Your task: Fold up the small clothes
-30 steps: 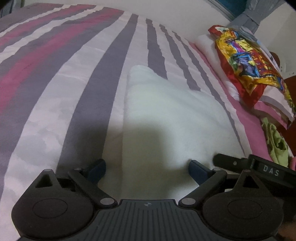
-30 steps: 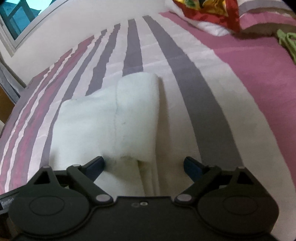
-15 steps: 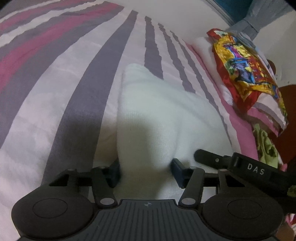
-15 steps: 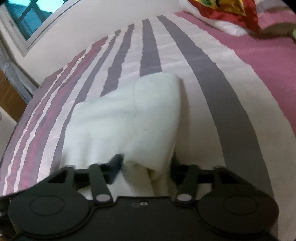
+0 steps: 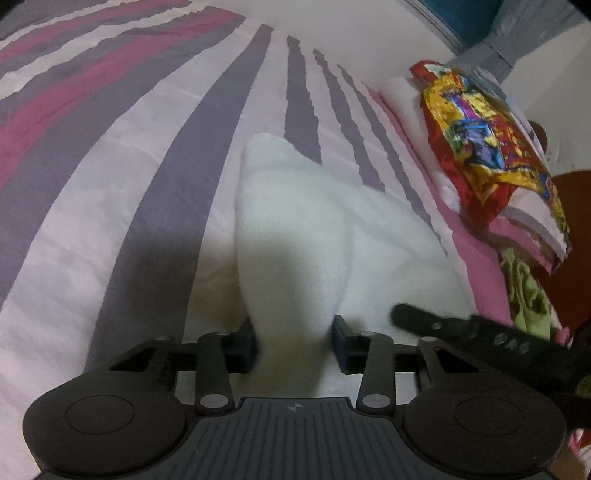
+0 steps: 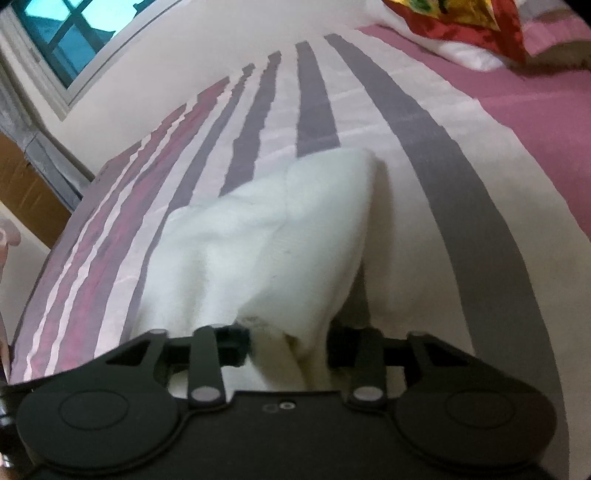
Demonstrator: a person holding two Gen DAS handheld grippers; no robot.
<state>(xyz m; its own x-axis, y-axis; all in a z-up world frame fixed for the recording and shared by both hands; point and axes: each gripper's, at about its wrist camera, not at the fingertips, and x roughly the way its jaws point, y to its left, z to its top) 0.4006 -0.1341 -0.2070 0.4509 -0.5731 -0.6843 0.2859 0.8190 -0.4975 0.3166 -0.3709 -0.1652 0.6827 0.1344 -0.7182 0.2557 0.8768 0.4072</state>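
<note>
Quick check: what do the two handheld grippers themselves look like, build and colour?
Left gripper: black linkage arms with silver pivot pins, two round black discs, a grey ribbed centre plate with a small round mark, dark blue finger pads. Right gripper: same black build, smooth black centre plate with two small round holes. No cables visible.

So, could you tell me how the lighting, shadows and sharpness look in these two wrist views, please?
Left wrist view: dim, a dark shadow on the striped bedspread beside the white cloth, whose fabric is washed out; the right gripper looks smeared. Right wrist view: evenly lit but soft, stripes bowed by the fisheye, window bluish.
</note>
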